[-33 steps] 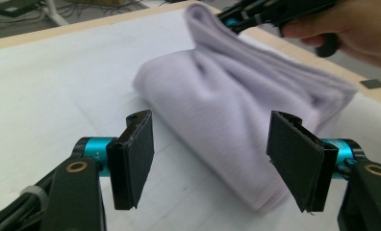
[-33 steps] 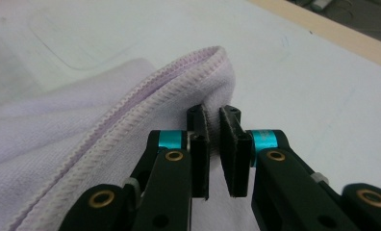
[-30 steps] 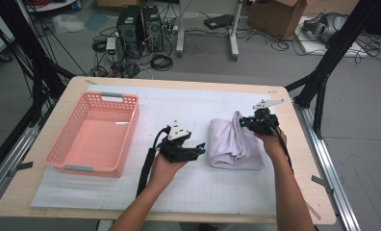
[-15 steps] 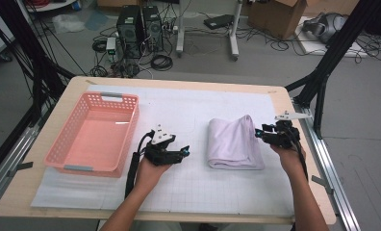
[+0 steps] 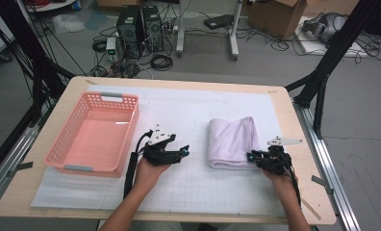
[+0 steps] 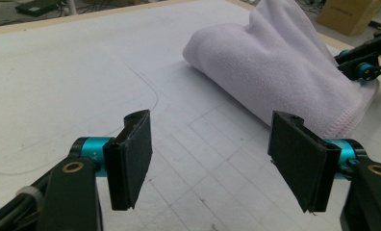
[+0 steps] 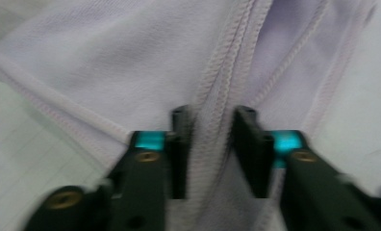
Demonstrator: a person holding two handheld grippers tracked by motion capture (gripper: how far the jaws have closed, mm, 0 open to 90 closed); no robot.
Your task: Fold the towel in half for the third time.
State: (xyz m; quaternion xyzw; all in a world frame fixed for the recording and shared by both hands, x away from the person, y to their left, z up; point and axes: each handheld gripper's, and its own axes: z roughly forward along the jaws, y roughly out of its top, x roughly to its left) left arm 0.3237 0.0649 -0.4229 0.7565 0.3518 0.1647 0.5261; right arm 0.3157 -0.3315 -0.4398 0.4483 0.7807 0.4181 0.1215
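We see the folded towel (image 5: 232, 142) lying right of the worktop's middle, toward the right edge, its long side running from the near edge toward the far one. Compared with half a second ago it has kept its place, while both grippers have come nearer the near edge. The right gripper (image 5: 254, 158), which stood beside the towel's right side, now sits at the towel's near right corner. In the right gripper view its jaws stand on either side of the stitched hem of the towel (image 7: 217, 96), narrowly apart with the cloth between them; we cannot tell whether they press it yet. The left gripper (image 5: 181, 153) has moved a little toward the near edge and lies between the basket and the towel, well clear of both, its jaws wide apart over the bare gridded mat (image 6: 82, 72).

The towel (image 6: 275, 67) is pale lilac, soft and thick, folded into a rounded bundle with double-stitched edges showing at the near end.

The pink basket (image 5: 66, 144), with perforated walls, sits on the left part of the worktop, near the left edge; nothing lies in it that we can make out.
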